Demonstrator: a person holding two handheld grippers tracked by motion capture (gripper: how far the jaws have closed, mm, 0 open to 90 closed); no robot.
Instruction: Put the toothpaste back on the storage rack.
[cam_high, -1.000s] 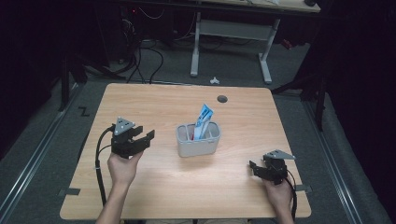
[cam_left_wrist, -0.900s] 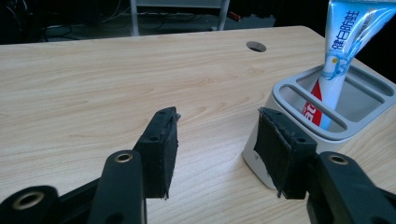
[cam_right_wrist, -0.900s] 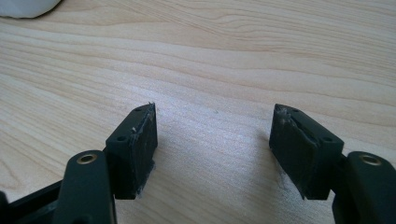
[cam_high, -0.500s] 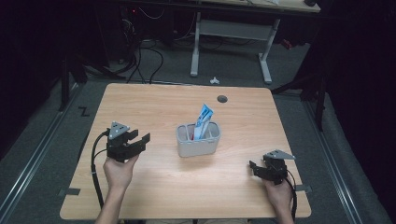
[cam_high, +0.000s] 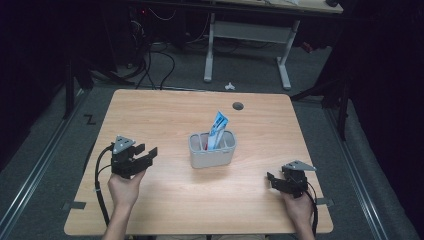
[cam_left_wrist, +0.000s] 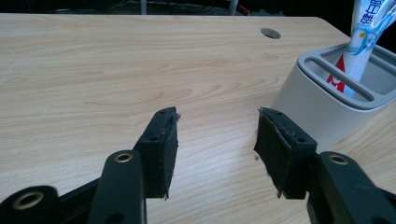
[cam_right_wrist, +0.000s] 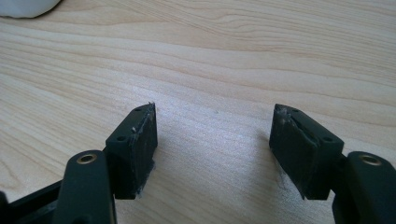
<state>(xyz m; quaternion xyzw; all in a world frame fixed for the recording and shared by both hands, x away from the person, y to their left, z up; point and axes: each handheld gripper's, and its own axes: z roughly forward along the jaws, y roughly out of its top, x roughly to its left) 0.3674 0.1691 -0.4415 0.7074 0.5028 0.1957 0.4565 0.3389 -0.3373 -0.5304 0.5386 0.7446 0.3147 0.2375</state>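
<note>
A grey divided holder (cam_high: 211, 155) stands at the middle of the wooden table (cam_high: 165, 110), with a blue-and-white toothpaste tube (cam_high: 218, 128) leaning upright in it. My left gripper (cam_high: 148, 154) hovers left of the holder, open and empty, jaws pointing toward it. In the left gripper view the open gripper (cam_left_wrist: 217, 135) frames bare wood, with the holder (cam_left_wrist: 317, 112), the tube (cam_left_wrist: 369, 28) and a red item (cam_left_wrist: 337, 79) inside it at the right. My right gripper (cam_high: 272, 180) rests near the front right corner; it (cam_right_wrist: 212, 140) stands open over bare wood.
A round cable hole (cam_high: 238, 106) sits near the table's far edge. Beyond the table are another desk's white legs (cam_high: 210, 45) and cables on the dark floor. A white edge of the holder (cam_right_wrist: 23, 7) peeks in at the right gripper view's top left.
My left gripper has drawn back slightly to the left and toward the near edge, away from the holder. The right gripper has stayed put.
</note>
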